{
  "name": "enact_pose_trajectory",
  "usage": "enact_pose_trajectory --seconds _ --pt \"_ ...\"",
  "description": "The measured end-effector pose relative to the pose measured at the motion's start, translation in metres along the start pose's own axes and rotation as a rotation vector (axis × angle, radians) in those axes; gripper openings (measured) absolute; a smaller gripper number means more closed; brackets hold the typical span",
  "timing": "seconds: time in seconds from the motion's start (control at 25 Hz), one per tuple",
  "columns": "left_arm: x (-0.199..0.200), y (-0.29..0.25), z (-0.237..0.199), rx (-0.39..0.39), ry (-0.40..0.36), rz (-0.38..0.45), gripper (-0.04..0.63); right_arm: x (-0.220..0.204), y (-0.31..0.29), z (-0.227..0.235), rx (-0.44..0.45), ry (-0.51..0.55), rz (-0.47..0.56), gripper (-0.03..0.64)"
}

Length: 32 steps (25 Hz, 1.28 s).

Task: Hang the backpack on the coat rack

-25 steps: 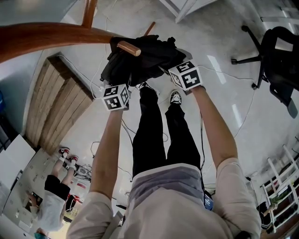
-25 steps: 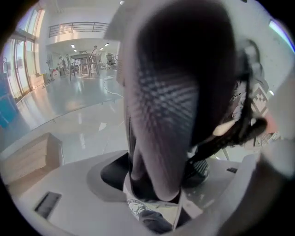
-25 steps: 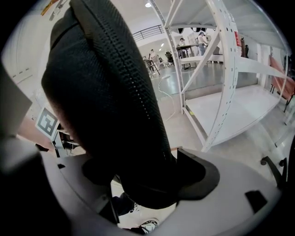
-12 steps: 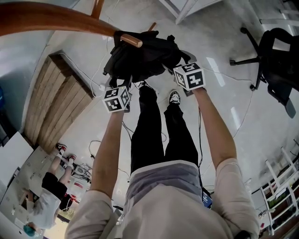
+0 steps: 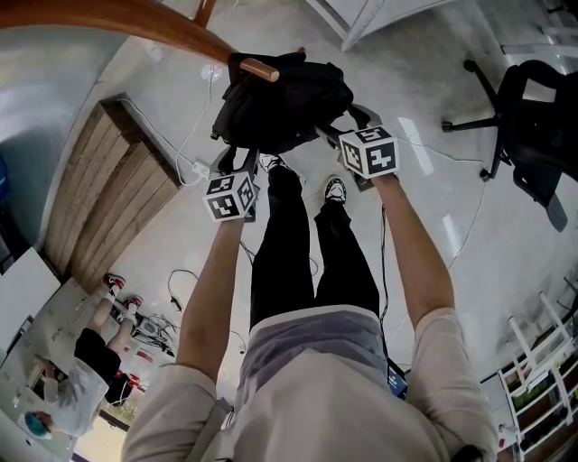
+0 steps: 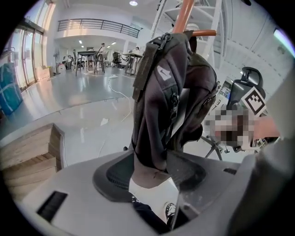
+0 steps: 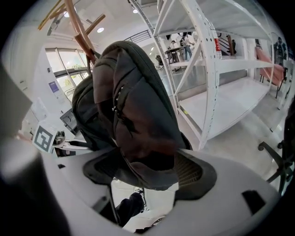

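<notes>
I count one black backpack and one wooden coat rack. There are two grippers, one in each hand. The left one carries a marker cube and the right one a second cube. Further away stand one office chair and one white shelf.

The backpack is at the rack. Its top lies against one peg, and the round end of the peg sticks out past the cloth. The long axis of the backpack runs up and down, with the top end up at the peg and the bottom end down toward the two grippers. Whether the peg already carries the weight, I cannot tell.

The left gripper has the lower left part of the backpack between its jaws. These jaws have just been closing a little, and both pads press on the dark cloth. The right gripper is clamped on the lower right part, and the cloth fills the whole gap between its pads.

The left arm and the right arm are both stretched forward, almost straight. The grippers are side by side under the backpack, tilted downward, with the right one a little further from the body.
</notes>
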<state>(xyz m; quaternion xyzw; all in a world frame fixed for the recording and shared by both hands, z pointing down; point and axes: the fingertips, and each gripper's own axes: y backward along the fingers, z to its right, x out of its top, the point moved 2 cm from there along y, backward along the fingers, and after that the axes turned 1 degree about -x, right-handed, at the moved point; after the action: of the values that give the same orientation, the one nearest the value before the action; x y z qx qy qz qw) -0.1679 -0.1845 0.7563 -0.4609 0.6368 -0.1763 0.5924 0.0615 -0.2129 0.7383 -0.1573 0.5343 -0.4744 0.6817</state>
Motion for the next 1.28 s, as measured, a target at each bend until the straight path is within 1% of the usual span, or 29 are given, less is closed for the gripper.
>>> enact_pose_trajectory --seconds 0.16,0.32,0.44,0.6,0.68,0.76,0.96,1.08,1.16,1.28 --pt "-0.001 0.005 0.010 -0.018 -0.007 0.001 0.219 0.002 0.008 -0.005 0.007 -0.004 0.007 0.373" --pt "0.001 0.013 0.020 -0.027 -0.007 0.015 0.203 0.003 0.017 -0.010 0.015 0.000 0.013 0.371" --pt "0.003 0.020 0.027 -0.021 -0.001 0.026 0.175 0.006 0.025 -0.012 0.026 -0.009 0.027 0.360" --pt "0.003 0.031 0.033 -0.018 0.005 0.028 0.166 0.009 0.035 -0.015 0.029 -0.021 0.039 0.348" --pt "0.004 0.037 0.035 -0.016 0.012 0.042 0.140 0.010 0.040 -0.019 0.036 -0.024 0.047 0.337" --pt "0.005 0.042 0.038 -0.017 0.016 0.052 0.118 0.009 0.045 -0.022 0.040 -0.023 0.058 0.319" --pt "0.005 0.051 0.047 -0.024 0.013 0.061 0.101 0.007 0.058 -0.029 0.044 -0.033 0.071 0.277" --pt "0.008 0.059 0.052 -0.028 0.016 0.079 0.086 0.009 0.066 -0.035 0.046 -0.017 0.076 0.245" --pt "0.008 0.067 0.054 -0.021 0.018 0.082 0.077 0.010 0.073 -0.040 0.043 -0.007 0.085 0.224" --pt "0.007 0.077 0.057 0.000 0.023 0.078 0.065 0.015 0.087 -0.044 0.019 0.010 0.109 0.173"
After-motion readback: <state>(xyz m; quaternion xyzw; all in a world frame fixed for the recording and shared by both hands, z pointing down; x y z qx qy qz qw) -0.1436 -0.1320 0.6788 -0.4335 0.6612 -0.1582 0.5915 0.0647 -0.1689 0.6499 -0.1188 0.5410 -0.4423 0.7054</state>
